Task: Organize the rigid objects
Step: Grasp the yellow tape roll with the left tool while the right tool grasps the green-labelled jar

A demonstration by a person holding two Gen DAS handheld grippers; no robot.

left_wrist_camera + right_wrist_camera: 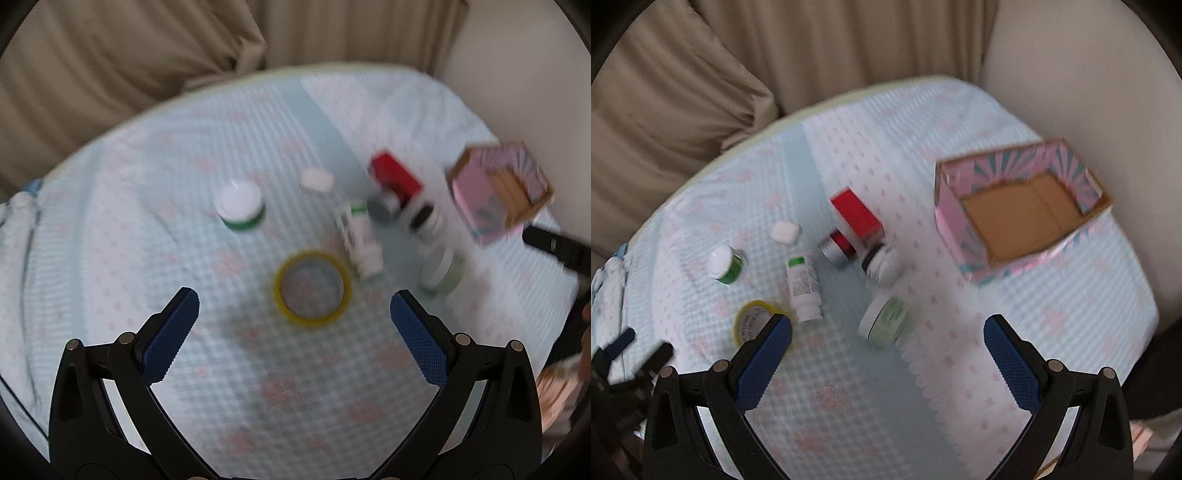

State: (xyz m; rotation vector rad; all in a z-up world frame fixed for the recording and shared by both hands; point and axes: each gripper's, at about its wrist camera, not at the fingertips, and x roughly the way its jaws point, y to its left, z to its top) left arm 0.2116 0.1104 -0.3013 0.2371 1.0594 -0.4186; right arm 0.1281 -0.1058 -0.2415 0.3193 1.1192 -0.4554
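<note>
Overhead, we hold the left tool (294,308) and the right tool (888,334) spread wide, gripping nothing. The table (1071,332) is round, its cloth running to a curved rim by the curtain (701,92). A pink box (1021,210) sits near the far right edge, open side up. Clustered left of it lie the red carton (857,216), white bottle (803,286), green-banded jar (726,264) and pale green tin (884,321). The yellow tape roll (312,288) lies just ahead of the left tool. Bare cloth stretches between tin and box.
</note>
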